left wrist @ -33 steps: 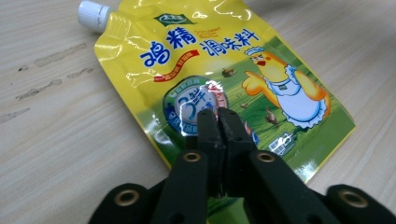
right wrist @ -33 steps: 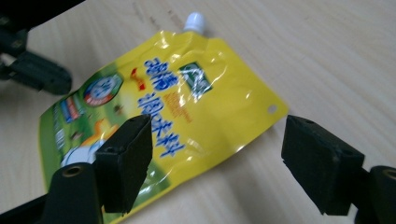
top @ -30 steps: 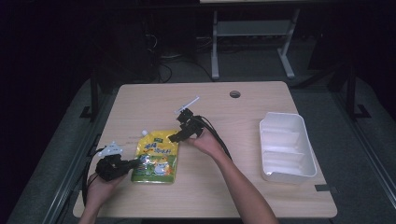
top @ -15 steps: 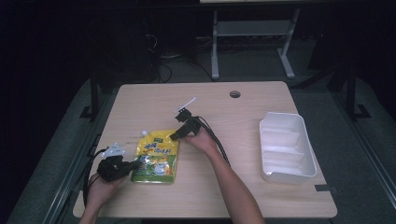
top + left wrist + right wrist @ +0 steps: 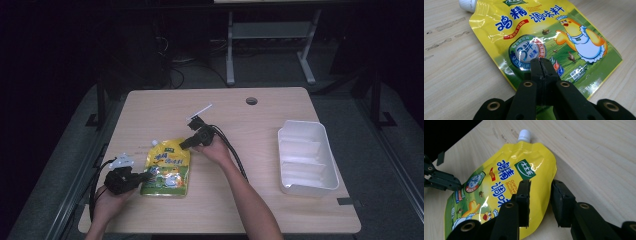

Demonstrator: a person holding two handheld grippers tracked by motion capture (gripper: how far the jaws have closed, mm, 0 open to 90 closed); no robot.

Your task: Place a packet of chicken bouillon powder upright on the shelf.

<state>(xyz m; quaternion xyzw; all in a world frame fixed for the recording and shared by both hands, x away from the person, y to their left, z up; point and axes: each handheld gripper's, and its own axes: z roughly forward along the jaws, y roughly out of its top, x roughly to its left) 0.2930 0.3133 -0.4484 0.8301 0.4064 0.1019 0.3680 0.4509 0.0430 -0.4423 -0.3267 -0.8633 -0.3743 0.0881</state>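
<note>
Between the two tongs, on the worktop (image 5: 240,200), lies the yellow pouch (image 5: 167,167) flat — its white cap (image 5: 524,135) beyond the right tongs. Left tongs (image 5: 541,65) are clamped on its lower edge. Right tongs (image 5: 541,191) straddle its side edge, jaws narrowing, pads not yet pressing.

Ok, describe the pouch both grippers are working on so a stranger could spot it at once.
On the wooden table, look left of the white tray. The pouch lies flat there: glossy yellow and green, with a cartoon chicken and a white screw cap at one corner.
</note>
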